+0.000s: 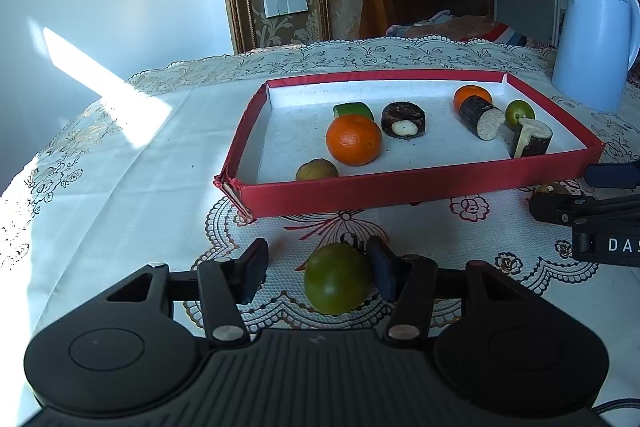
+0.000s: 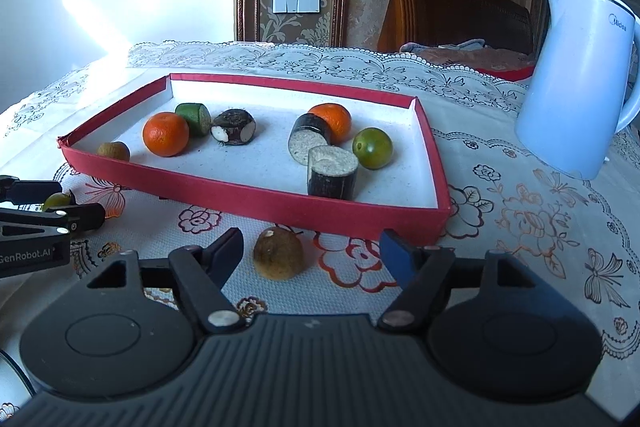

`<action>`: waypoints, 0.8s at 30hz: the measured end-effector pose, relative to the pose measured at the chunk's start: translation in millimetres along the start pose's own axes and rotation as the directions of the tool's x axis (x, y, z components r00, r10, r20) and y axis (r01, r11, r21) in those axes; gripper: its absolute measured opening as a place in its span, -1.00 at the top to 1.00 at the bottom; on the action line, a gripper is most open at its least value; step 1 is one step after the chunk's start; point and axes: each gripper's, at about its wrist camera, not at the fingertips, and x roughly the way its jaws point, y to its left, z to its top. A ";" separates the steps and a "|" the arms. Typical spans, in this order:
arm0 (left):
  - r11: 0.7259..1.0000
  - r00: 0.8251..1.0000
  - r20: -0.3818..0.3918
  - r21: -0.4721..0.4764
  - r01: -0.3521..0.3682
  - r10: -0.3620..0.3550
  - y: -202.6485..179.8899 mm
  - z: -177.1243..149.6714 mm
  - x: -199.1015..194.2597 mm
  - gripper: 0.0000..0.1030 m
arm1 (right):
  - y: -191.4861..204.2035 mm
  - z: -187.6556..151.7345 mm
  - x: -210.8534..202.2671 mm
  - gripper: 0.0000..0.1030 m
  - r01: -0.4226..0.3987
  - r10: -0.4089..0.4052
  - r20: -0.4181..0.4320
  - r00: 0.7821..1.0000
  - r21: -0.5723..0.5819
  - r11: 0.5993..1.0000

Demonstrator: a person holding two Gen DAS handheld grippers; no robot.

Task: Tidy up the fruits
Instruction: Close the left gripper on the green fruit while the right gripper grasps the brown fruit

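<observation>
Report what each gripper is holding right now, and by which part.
Nothing is held. The left gripper is open around a green fruit, its right finger touching the side. The right gripper is open around a brown fruit, touching nothing.

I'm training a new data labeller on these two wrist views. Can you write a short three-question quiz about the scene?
1. True or false: the green fruit between the left claw fingers already lies inside the red tray.
2. Which fruit sits on the cloth between the open fingers of the right claw? A) an orange B) a brown fruit C) a cut dark stalk piece
3. Fill in: to the right of the tray stands a pale blue ____.

Key:
1. False; it is on the tablecloth in front of the tray.
2. B, the brown fruit.
3. kettle.
</observation>
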 end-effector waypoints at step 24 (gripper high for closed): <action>0.998 0.999 0.027 0.065 -0.026 0.025 -11.4 -1.3 -2.7 0.29 | 1.9 1.6 5.7 0.51 -0.038 0.038 -0.007 0.999 -0.008 0.999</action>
